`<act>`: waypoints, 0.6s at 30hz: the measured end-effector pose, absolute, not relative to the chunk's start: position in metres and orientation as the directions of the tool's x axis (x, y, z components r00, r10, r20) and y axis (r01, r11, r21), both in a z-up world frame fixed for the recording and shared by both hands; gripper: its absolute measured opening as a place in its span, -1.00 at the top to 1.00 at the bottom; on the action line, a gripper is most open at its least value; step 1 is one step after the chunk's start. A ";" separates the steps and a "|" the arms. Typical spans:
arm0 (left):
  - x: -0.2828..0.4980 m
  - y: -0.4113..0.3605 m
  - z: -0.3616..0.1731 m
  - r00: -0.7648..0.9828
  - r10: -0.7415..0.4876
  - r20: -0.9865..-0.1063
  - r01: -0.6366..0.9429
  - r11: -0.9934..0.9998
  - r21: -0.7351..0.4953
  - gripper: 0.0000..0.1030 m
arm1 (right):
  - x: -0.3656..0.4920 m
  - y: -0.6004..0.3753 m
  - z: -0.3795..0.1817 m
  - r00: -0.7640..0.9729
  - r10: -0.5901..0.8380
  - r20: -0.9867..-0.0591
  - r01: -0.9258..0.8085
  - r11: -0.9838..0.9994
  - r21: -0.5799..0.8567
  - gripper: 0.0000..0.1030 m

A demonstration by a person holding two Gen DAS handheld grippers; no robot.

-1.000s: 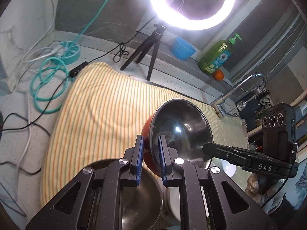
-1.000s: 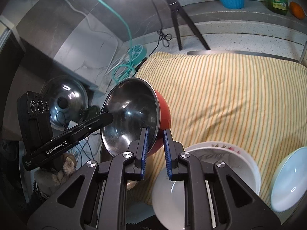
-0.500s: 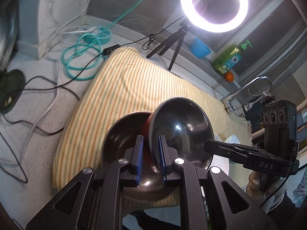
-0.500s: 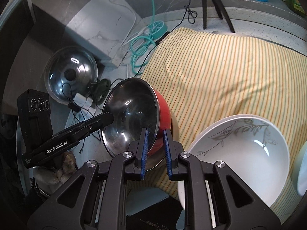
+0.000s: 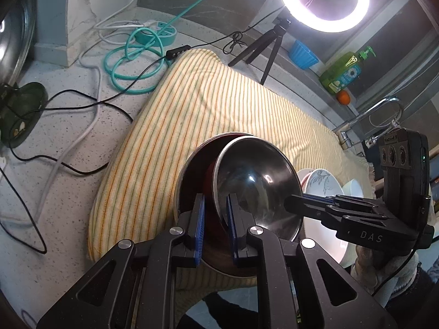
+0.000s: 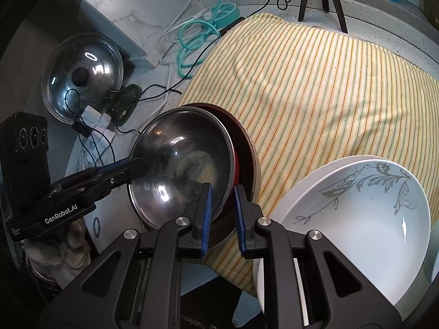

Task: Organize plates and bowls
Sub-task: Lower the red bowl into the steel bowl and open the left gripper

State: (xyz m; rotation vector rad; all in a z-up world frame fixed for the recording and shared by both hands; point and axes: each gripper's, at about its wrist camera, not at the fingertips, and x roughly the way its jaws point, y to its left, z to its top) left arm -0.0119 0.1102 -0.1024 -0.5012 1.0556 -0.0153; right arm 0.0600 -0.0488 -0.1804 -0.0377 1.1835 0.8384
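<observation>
A pot lid point(image 6: 82, 78) leans at the far left end of the counter point(image 5: 55, 192), beside a tangle of black and white cables. Further back a green cable point(image 5: 131, 65) lies coiled near the counter's rear edge, just off the left edge of a striped towel point(image 5: 208, 115) that covers most of the counter.

At the towel's front edge stands a large steel bowl point(image 5: 192, 181). Tilted inside it is a smaller bowl point(image 5: 255, 186), red outside and steel inside, with its opening turned toward the person. The left claw point(image 5: 215, 226) is narrowed on the near rim of this red bowl, one blue pad inside and one outside. The right claw point(image 6: 221, 215) pinches the same bowl's rim at another spot, its blue pads pressing either side of the wall. In each wrist view the other claw reaches in from the side to the rim.

To the right of the bowls, at the towel's front right corner, sits a white bowl with a grey leaf pattern point(image 6: 365, 224), resting on white dishes beneath it.

Along the back of the counter stand a lit ring light point(image 5: 322, 0) on a small tripod, a blue cup point(image 5: 303, 54), a green soap bottle point(image 5: 344, 72) and a tap point(image 5: 378, 112).
</observation>
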 end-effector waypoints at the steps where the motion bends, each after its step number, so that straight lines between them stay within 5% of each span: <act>1: -0.012 0.110 -0.103 0.502 -0.247 -0.829 -0.224 0.889 -0.400 0.74 | 0.060 -0.047 -0.181 0.123 0.551 -0.825 -0.595 0.706 0.383 0.68; 13: -0.012 0.109 -0.109 0.476 -0.238 -0.847 -0.221 0.899 -0.377 0.74 | 0.056 -0.042 -0.180 0.134 0.526 -0.840 -0.619 0.706 0.343 0.64; 18: -0.011 0.106 -0.112 0.459 -0.235 -0.857 -0.225 0.902 -0.368 0.60 | 0.055 -0.040 -0.178 0.132 0.538 -0.832 -0.627 0.696 0.351 0.51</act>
